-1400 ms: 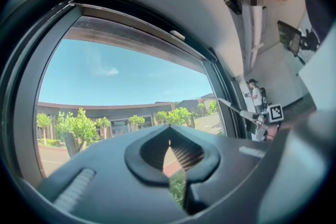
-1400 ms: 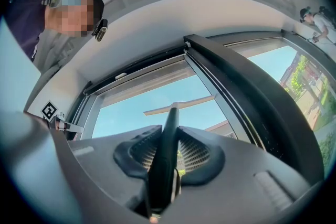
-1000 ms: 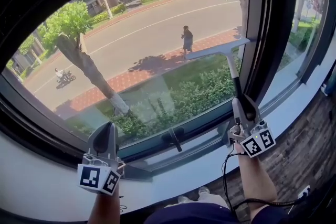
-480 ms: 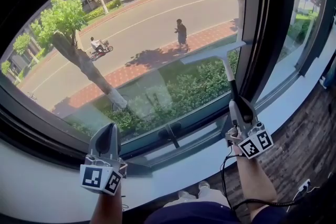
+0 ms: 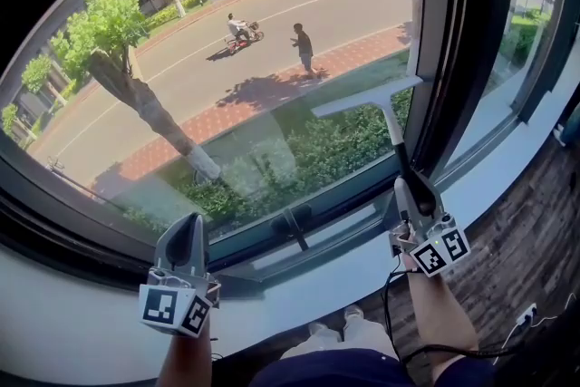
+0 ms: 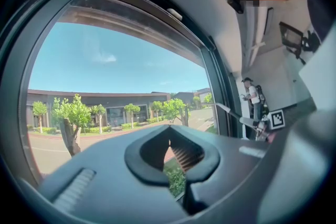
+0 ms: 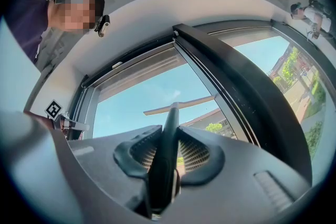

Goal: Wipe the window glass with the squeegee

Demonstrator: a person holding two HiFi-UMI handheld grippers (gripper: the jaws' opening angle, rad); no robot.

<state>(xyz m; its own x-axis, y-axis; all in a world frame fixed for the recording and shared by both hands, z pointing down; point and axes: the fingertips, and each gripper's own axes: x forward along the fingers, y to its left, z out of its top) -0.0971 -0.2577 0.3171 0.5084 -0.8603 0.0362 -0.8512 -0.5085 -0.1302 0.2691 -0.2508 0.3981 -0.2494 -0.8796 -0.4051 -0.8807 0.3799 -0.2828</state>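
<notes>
At the window, the head view counts two hand-held tools and one squeegee (image 5: 367,98). The right gripper (image 5: 416,191) is clamped on the squeegee's dark handle, with the shaft running up and the pale blade lying tilted across the lower right of the window glass (image 5: 272,59), just beside the dark mullion (image 5: 458,59). The left gripper (image 5: 187,222) hangs low over the white sill (image 5: 82,331), well apart from the squeegee. One window handle (image 5: 294,229) sits on the bottom frame between the two grippers. Through the pane the head view alone shows the street: one walker (image 5: 303,46) on the brick path and one rider (image 5: 239,27) on the road, with a big tree (image 5: 109,32) at the left. The left gripper view shows that gripper (image 6: 169,131) with its jaws drawn together on nothing, hedge showing through the gap behind the tips; far to its right it catches the other gripper's marker cube (image 6: 276,119). The right gripper view shows its gripper (image 7: 169,140) with ribbed pads (image 7: 195,153) pressed on either side of the handle, the blade (image 7: 178,105) against blue sky, and the left gripper's marker cube (image 7: 52,109) at the left edge.
</notes>
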